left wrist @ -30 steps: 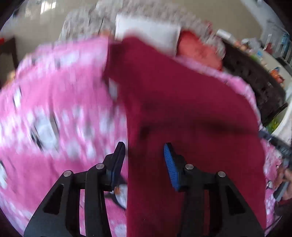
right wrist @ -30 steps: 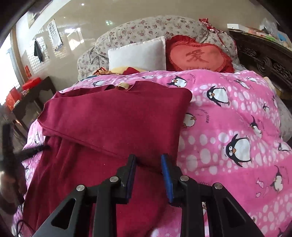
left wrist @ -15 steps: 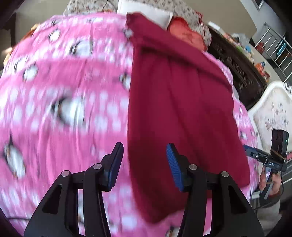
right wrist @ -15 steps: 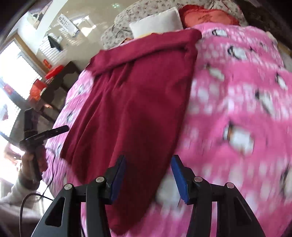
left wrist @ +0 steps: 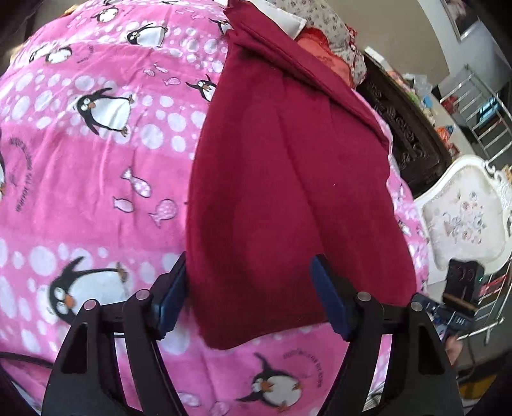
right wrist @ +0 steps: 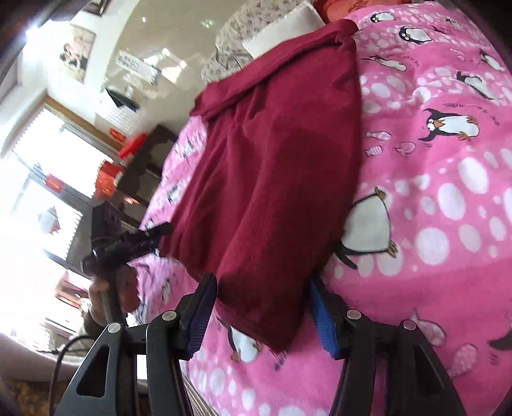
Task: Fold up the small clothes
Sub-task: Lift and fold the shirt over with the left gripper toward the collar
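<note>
A dark red garment [left wrist: 288, 179] lies flat on the pink penguin blanket [left wrist: 96, 153], its far end folded over near the pillows. My left gripper [left wrist: 248, 297] is open, its jaws straddling the garment's near left hem corner. In the right wrist view the same garment [right wrist: 275, 166] runs away from me, and my right gripper [right wrist: 262, 307] is open with its jaws either side of the near right hem corner. Neither gripper holds cloth. The left gripper also shows in the right wrist view [right wrist: 128, 243], at the garment's other near corner.
A white pillow [right wrist: 281, 28] and a red heart cushion [left wrist: 323, 54] lie at the head of the bed. A dark carved wooden bed frame [left wrist: 406, 128] and a white upholstered chair [left wrist: 464, 217] stand to the right. A dark side table [right wrist: 144, 166] stands by the window.
Both grippers have drawn back from the folded upper part to the garment's near hem. Both have opened wider and now straddle its two near corners.
</note>
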Action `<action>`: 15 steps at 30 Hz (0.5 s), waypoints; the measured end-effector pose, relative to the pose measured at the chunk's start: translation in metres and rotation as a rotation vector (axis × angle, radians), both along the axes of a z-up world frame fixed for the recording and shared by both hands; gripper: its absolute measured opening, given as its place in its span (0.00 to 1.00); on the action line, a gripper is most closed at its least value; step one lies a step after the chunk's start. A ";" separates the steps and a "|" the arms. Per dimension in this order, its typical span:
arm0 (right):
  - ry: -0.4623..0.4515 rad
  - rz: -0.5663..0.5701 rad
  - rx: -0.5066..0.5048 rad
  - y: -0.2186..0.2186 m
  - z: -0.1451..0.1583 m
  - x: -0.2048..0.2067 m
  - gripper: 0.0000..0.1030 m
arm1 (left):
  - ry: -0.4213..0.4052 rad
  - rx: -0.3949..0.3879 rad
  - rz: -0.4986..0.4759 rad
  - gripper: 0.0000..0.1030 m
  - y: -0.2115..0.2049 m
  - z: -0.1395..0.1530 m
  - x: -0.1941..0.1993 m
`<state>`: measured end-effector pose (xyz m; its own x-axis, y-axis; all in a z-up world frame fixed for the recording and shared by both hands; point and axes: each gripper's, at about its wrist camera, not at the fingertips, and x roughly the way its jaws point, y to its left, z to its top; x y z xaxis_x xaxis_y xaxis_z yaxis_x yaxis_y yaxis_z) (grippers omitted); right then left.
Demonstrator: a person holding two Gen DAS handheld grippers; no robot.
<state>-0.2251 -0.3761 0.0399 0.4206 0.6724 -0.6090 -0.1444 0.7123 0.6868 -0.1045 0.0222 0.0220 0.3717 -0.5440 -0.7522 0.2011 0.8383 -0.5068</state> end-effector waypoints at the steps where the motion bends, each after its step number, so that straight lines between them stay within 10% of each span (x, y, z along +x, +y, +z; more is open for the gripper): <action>1: -0.015 -0.013 0.021 -0.001 -0.001 -0.001 0.53 | -0.003 -0.008 -0.008 0.71 -0.002 0.000 -0.001; 4: -0.051 -0.013 0.030 -0.001 0.001 -0.005 0.51 | -0.035 0.044 -0.034 0.38 -0.008 0.000 -0.001; 6: -0.058 0.011 0.030 -0.002 0.001 -0.007 0.28 | -0.040 0.075 0.003 0.11 -0.003 -0.003 -0.001; 15: -0.153 -0.011 0.274 -0.032 0.034 -0.009 0.09 | -0.083 -0.058 -0.020 0.06 0.012 0.029 -0.008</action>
<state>-0.2340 -0.4082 0.0740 0.5018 0.7976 -0.3347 -0.2537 0.5057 0.8246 -0.1123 0.0338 0.0512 0.4203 -0.5940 -0.6859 0.2611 0.8031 -0.5355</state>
